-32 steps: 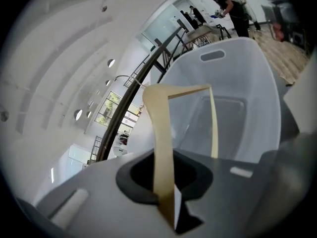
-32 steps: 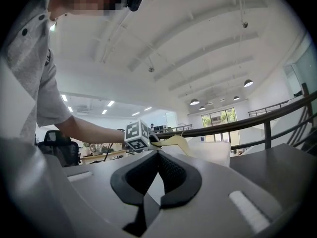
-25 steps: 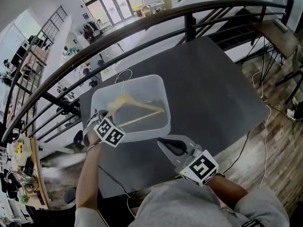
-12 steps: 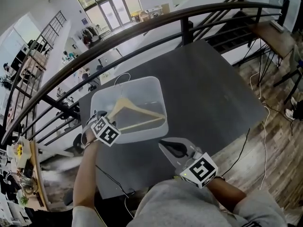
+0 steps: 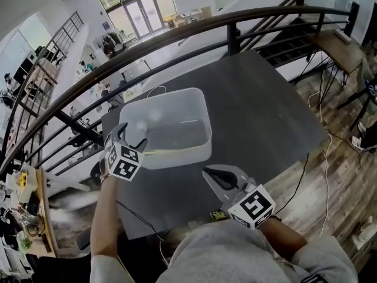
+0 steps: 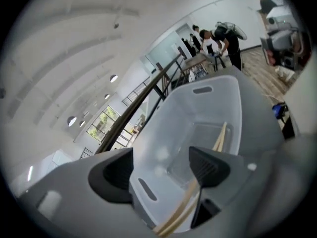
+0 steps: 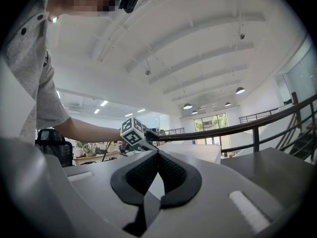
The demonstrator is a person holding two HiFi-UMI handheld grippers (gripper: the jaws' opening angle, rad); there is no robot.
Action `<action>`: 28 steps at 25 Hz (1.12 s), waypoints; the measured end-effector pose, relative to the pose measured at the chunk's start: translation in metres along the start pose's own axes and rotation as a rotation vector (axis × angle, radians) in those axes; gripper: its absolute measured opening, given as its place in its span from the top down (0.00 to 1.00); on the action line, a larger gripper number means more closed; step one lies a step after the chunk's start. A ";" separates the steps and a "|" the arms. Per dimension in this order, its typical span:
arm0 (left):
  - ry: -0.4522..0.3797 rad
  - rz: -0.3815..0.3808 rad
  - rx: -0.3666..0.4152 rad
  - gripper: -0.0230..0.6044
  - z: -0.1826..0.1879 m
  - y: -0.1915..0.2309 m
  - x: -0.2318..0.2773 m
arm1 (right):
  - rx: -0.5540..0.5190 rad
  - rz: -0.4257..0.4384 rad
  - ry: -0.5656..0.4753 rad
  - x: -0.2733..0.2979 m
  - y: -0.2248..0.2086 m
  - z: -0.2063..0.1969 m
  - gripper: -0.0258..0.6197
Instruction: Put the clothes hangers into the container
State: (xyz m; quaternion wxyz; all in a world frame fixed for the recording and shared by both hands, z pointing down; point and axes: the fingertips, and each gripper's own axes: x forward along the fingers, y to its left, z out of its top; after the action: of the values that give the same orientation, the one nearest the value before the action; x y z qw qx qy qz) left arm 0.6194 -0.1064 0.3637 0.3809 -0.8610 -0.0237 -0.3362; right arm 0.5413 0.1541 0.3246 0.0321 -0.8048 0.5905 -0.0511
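A translucent white container (image 5: 197, 102) stands on the dark table (image 5: 259, 99). Inside it lies a wooden hanger (image 5: 166, 151), low along the near wall, with its wire hook (image 5: 154, 90) poking over the far rim. My left gripper (image 5: 132, 135) hovers above the container's near left corner. Its jaws have just been opening and stand open with nothing between them. The left gripper view looks down into the container (image 6: 198, 93), where the hanger (image 6: 218, 137) runs under my left gripper (image 6: 163, 167). My right gripper (image 5: 207, 173) is shut and empty in front of the container, with its pads (image 7: 168, 167) touching.
A dark curved railing (image 5: 177, 34) runs behind the table, with a drop to a lower floor beyond it. A thin cable (image 5: 138, 220) crosses the table's near left edge. Stairs (image 5: 294, 40) and wooden flooring (image 5: 341, 175) lie to the right.
The left gripper let go of the hanger, opened and lifted up. The hanger dropped from a tilted pose down into the container. The right gripper shifted slightly.
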 end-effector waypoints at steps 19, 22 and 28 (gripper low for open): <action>-0.507 0.053 -0.860 0.94 -0.051 -0.113 -0.244 | -0.081 -0.130 -0.040 -0.090 0.088 0.021 0.96; -0.490 0.063 -0.891 0.94 -0.079 -0.149 -0.280 | -0.092 -0.107 -0.029 -0.101 0.128 0.015 0.96; -0.499 0.056 -0.955 0.94 -0.115 -0.195 -0.343 | -0.099 -0.054 -0.005 -0.116 0.193 -0.001 0.96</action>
State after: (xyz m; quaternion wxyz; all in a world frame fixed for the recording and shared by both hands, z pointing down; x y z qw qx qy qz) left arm 0.2320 0.0290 0.3393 -0.0614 -0.9924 0.0650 -0.0846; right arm 0.3240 0.2069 0.2989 -0.0075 -0.8213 0.5701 -0.0208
